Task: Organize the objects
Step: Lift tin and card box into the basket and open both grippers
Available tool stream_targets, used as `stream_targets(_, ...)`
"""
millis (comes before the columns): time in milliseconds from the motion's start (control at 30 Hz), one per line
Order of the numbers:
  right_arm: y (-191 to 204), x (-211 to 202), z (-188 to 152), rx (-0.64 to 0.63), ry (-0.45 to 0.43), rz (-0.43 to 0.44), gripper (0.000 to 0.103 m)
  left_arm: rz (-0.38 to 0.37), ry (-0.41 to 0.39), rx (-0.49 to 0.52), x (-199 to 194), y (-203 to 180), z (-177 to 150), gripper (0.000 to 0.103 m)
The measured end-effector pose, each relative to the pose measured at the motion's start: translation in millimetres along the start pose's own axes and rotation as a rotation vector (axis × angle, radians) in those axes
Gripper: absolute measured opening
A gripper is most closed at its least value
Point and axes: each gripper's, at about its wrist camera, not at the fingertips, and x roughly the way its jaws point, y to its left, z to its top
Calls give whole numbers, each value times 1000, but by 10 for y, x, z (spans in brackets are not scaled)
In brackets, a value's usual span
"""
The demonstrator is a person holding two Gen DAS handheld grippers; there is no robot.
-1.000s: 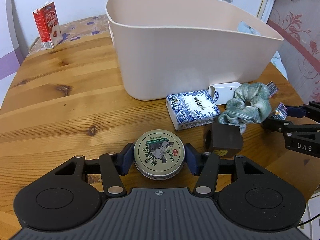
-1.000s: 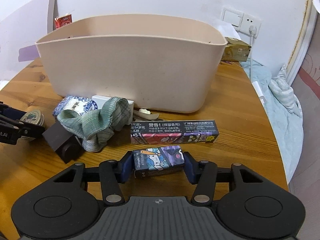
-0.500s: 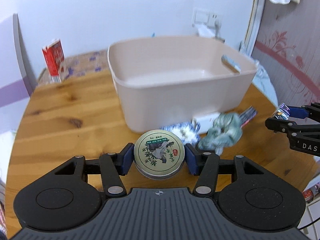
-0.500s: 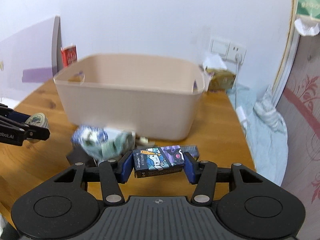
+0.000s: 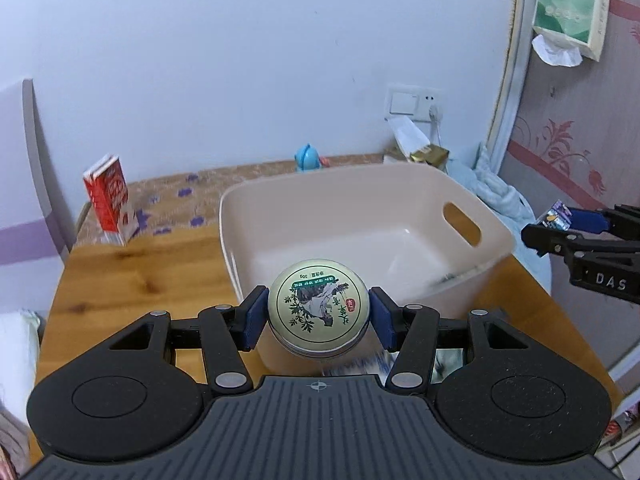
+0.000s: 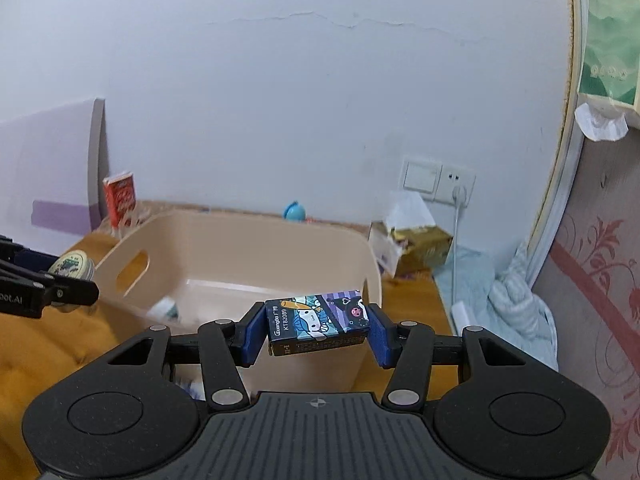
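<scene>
Both lifted; cartoon box point(image 6: 318, 326) crosswise, tin point(image 5: 318, 309) face-up.

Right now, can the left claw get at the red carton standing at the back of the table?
Probably not: the left claw is shut on the tin, though the way to the red carton looks open.

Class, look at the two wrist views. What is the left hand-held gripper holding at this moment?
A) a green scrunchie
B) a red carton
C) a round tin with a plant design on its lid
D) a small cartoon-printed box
C: in the left wrist view the left hand-held gripper has its blue pads pressed on both sides of the round tin, held up in front of the beige basket.
</scene>
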Motion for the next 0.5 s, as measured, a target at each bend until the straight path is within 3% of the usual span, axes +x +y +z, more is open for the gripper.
stream_targets(233, -157, 422, 291, 22, 8, -3, 50, 50, 44, 12, 582, 11, 285, 55)
stream_targets(500, 17, 976, 329, -7, 95, 18, 50, 76, 157, 10, 1245, -18, 288, 55)
